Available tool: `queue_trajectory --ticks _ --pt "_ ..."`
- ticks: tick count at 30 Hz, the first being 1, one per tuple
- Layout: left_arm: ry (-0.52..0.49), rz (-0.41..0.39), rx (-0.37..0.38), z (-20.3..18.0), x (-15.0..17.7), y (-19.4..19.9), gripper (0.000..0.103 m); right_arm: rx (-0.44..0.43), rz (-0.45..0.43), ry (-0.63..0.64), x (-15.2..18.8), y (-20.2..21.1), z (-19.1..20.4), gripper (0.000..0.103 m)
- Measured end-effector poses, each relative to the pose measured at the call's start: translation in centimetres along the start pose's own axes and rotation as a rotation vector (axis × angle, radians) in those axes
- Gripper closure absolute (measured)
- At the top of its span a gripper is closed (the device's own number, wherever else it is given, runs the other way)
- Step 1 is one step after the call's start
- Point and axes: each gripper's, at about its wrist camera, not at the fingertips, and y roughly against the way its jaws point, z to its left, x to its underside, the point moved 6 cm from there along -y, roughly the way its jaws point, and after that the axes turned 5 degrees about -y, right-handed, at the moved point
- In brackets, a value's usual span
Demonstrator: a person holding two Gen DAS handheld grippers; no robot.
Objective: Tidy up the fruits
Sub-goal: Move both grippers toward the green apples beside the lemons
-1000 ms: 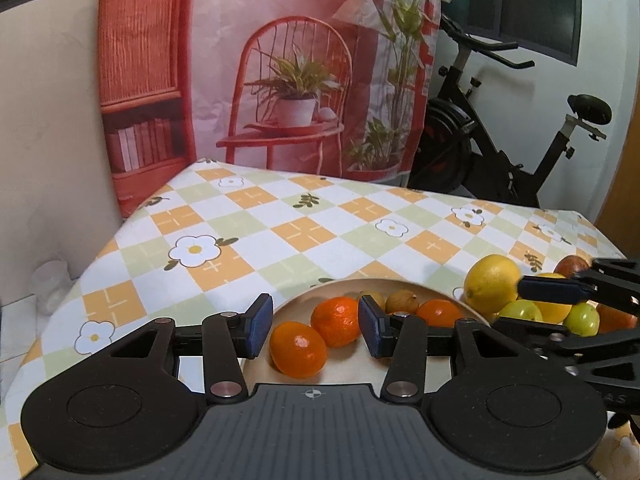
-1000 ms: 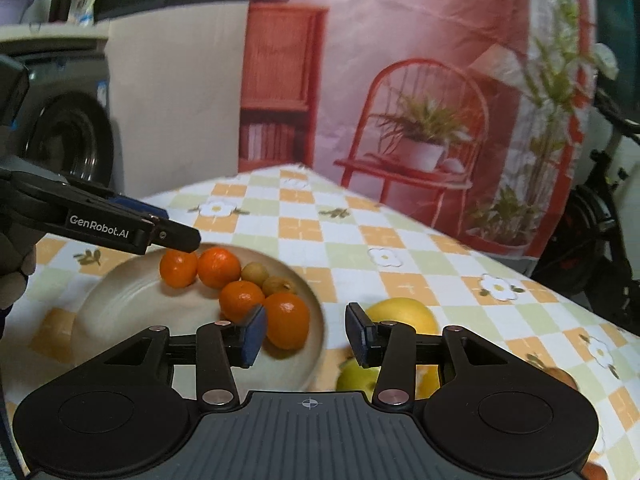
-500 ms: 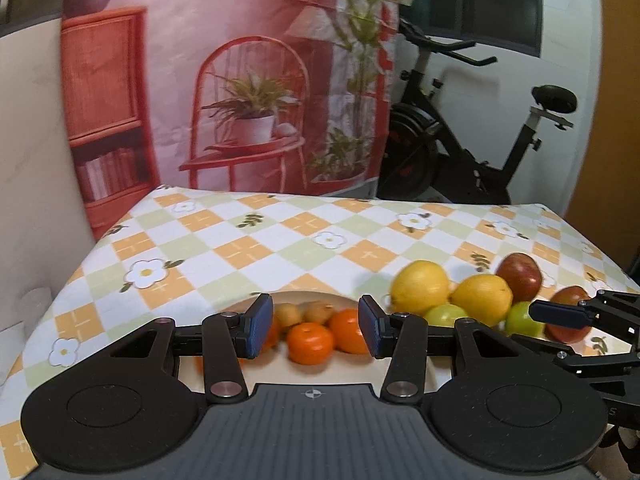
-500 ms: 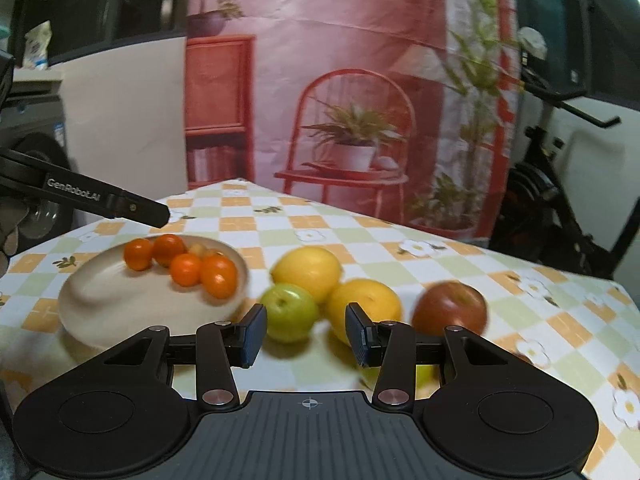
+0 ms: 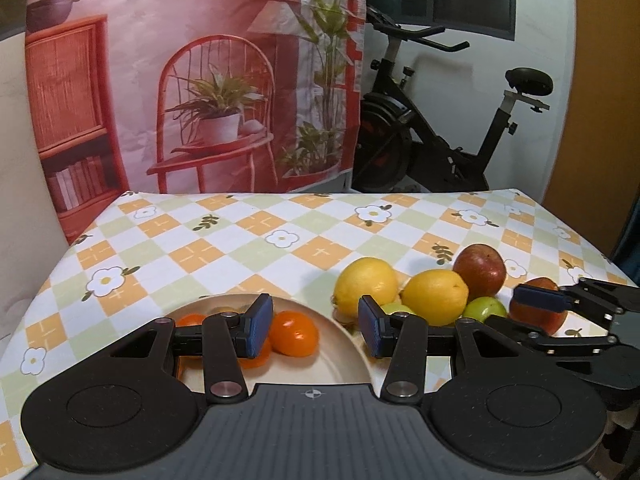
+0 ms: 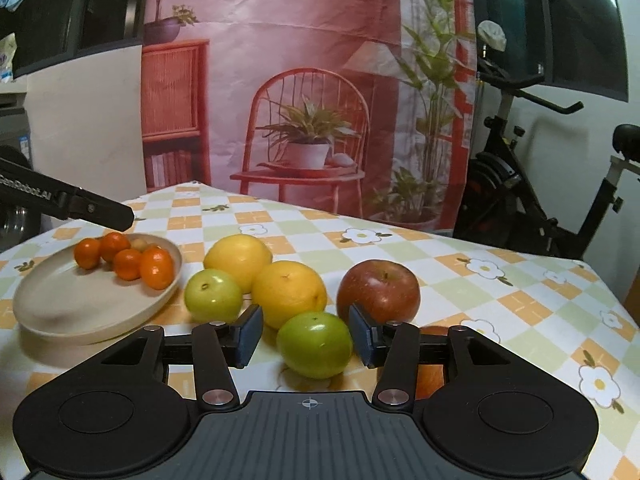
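Reach step: right gripper (image 6: 306, 334), jaws just widened and not yet pinching, frames the near green fruit (image 6: 315, 345) on the tablecloth (image 6: 520, 292); left gripper (image 5: 316, 326) hangs parted, empty, above the plate (image 5: 344, 350); next, probably close and lift.

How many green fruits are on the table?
2. One green fruit sits beside the plate, in front of the yellow fruits. The other green fruit is nearer, between the right gripper's open jaws. More might hide behind that gripper.
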Motion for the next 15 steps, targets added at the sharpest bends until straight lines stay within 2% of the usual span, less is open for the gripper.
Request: queue_trajectory --ticks 8,15 --pt "-0.012 0.01 0.017 -1.0 0.1 -0.1 0.053 0.0 0.052 0.024 0.1 -2.1 0.0 0.058" --pt "0.005 0.016 0.022 -0.7 0.3 -0.3 0.053 -0.031 0.056 0.012 0.6 -1.1 0.3 0.057"
